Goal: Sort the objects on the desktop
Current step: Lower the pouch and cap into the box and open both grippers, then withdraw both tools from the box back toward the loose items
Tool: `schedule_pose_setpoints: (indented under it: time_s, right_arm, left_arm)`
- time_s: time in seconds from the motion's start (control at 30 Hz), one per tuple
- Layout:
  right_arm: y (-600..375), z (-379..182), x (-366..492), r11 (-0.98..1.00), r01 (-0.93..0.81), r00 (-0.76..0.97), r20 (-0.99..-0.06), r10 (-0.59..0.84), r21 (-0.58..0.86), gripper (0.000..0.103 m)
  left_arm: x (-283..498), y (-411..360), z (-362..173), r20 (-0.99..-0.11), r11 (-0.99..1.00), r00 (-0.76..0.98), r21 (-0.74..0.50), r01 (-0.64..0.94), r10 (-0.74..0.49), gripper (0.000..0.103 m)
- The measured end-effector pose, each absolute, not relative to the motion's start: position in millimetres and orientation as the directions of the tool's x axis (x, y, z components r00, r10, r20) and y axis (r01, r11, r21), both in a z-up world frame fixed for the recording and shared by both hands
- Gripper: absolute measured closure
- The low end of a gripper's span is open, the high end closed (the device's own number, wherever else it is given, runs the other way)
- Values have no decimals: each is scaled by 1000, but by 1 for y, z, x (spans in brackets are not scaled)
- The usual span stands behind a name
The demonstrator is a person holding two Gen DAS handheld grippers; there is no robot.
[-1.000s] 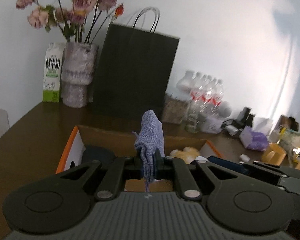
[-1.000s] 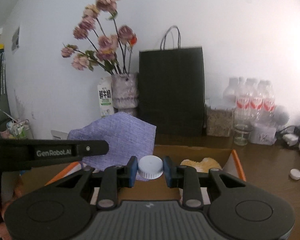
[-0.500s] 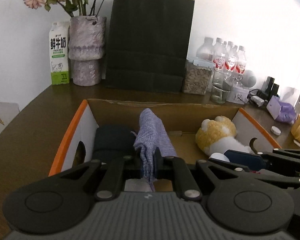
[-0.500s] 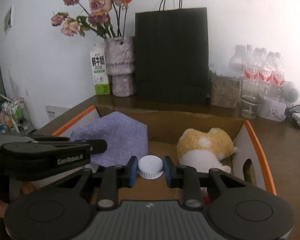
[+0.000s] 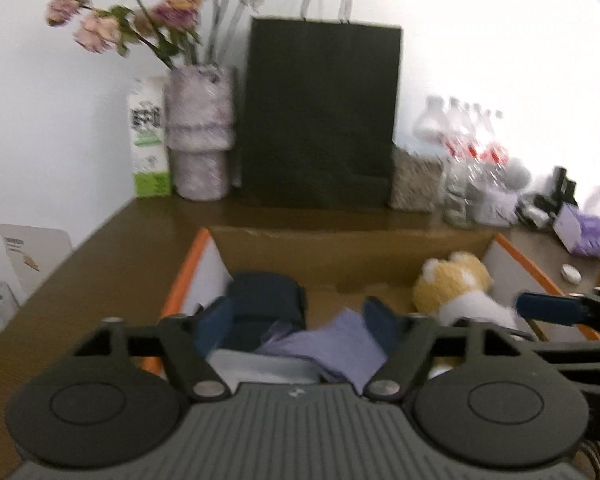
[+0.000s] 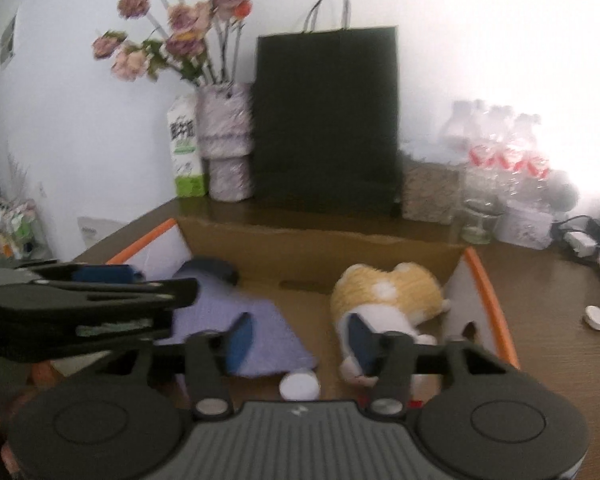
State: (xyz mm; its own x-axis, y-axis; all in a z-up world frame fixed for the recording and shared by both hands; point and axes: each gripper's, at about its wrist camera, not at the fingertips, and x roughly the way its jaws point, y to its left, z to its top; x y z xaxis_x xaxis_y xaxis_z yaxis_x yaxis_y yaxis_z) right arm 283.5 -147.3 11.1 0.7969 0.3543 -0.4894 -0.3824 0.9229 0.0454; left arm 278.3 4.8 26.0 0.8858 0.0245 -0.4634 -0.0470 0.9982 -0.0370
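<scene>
An open cardboard box [image 5: 340, 246] with orange-edged flaps sits on the brown table. My left gripper [image 5: 296, 320] hangs over it, its jaws opening, pads apart. The lilac cloth [image 5: 332, 350] lies loose in the box below them, beside a dark blue bundle [image 5: 266, 298]. My right gripper [image 6: 300, 338] is also opening above the box. The white bottle cap [image 6: 300, 386] lies free on the box floor beneath it, next to the lilac cloth [image 6: 260, 332] and a yellow-and-white plush toy [image 6: 388, 292]. The left gripper [image 6: 88, 296] shows at the left of the right wrist view.
Along the wall stand a black paper bag [image 5: 320, 116], a vase of pink flowers [image 5: 200, 136], a milk carton [image 5: 148, 140], a seed jar [image 5: 414, 184] and water bottles [image 5: 468, 152]. A second white cap [image 6: 596, 318] lies on the table right of the box.
Both grippers opened. The lilac cloth fell from the left gripper into the box; the white cap dropped from the right gripper onto the box floor. Both views tilted up slightly.
</scene>
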Motion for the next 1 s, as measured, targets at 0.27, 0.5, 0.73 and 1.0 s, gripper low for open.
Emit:
schedule_pose_setpoints:
  time_s: [0.27, 0.5, 0.73, 1.0]
  right_arm:
    - [-168, 25, 276, 922, -374, 818, -433, 378, 99, 0]
    - [-165, 26, 271, 920, -385, 819, -430, 380, 79, 0]
    - [-161, 36, 261, 913, -403, 824, -411, 390, 59, 0]
    - [-167, 62, 224, 906, -422, 849, -343, 403, 21, 0]
  left_arm:
    - [262, 9, 41, -371, 995, 928, -67, -79, 48, 0]
    - [259, 7, 44, -358, 995, 932, -61, -79, 52, 0]
    - [243, -2, 59, -311, 997, 949, -33, -66, 53, 0]
    - [209, -4, 79, -274, 998, 960, -31, -60, 49, 0]
